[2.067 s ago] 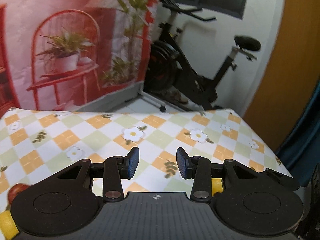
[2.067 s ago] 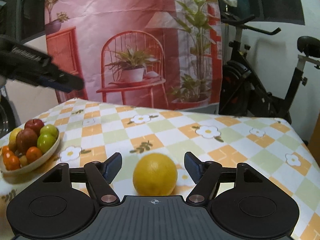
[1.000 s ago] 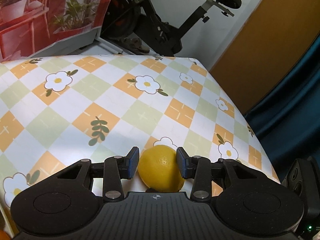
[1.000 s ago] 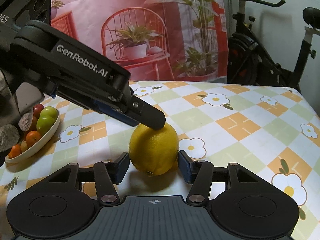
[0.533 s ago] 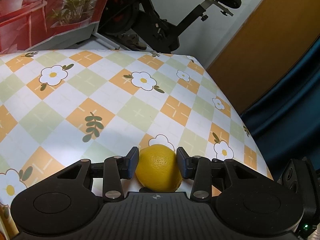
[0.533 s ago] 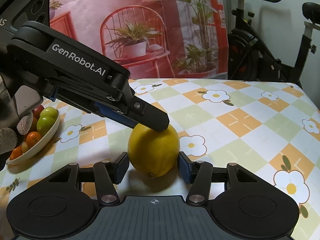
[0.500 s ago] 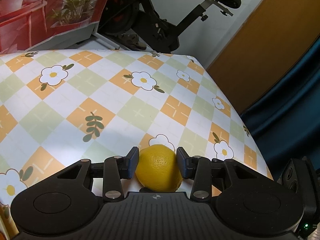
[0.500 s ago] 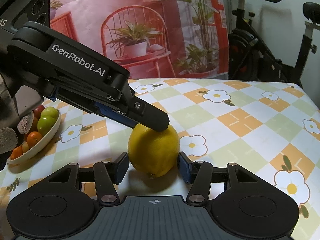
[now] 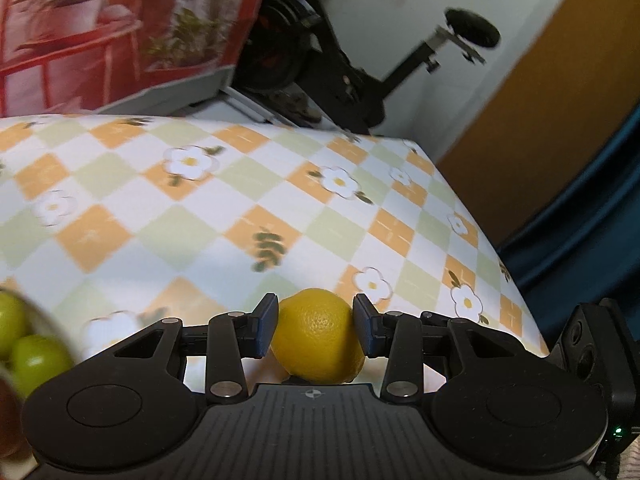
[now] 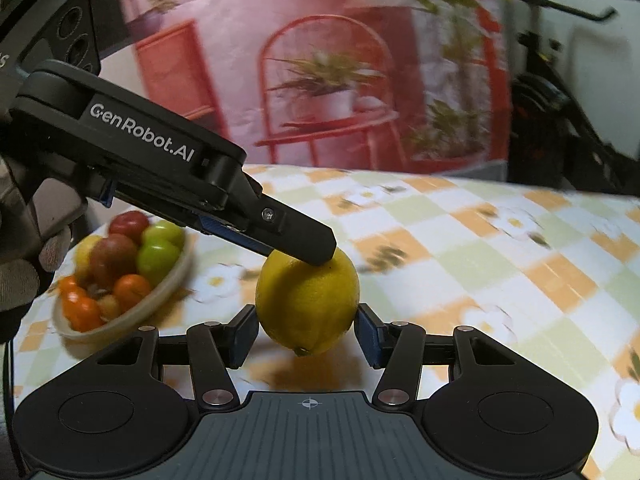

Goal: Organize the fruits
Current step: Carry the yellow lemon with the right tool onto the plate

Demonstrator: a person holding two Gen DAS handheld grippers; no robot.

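Clearly, the lemon [image 10: 307,300] is the thing everything turns around: it is clamped between the two pads of the left gripper [image 9: 316,326], which press on its sides, and it seems lifted a little above the checked tablecloth [image 9: 200,216], with a shadow visible under it in the right wrist view. The grip sits across the widest part of the fruit, I think because a round, smooth skin slips easily if it is taken near the end. The right gripper [image 10: 306,334] has its fingers on both sides of the same lemon, close to the skin; whether they really press on it I cannot tell, so it looks more like a guard than a second grip. From that side, the long black body of the left gripper reaches over and meets the lemon from above. To the left stands the fruit bowl [image 10: 132,312], near but apart from the lemon, already holding red, green and orange fruits. In my judgement the lemon is on its way to this bowl.
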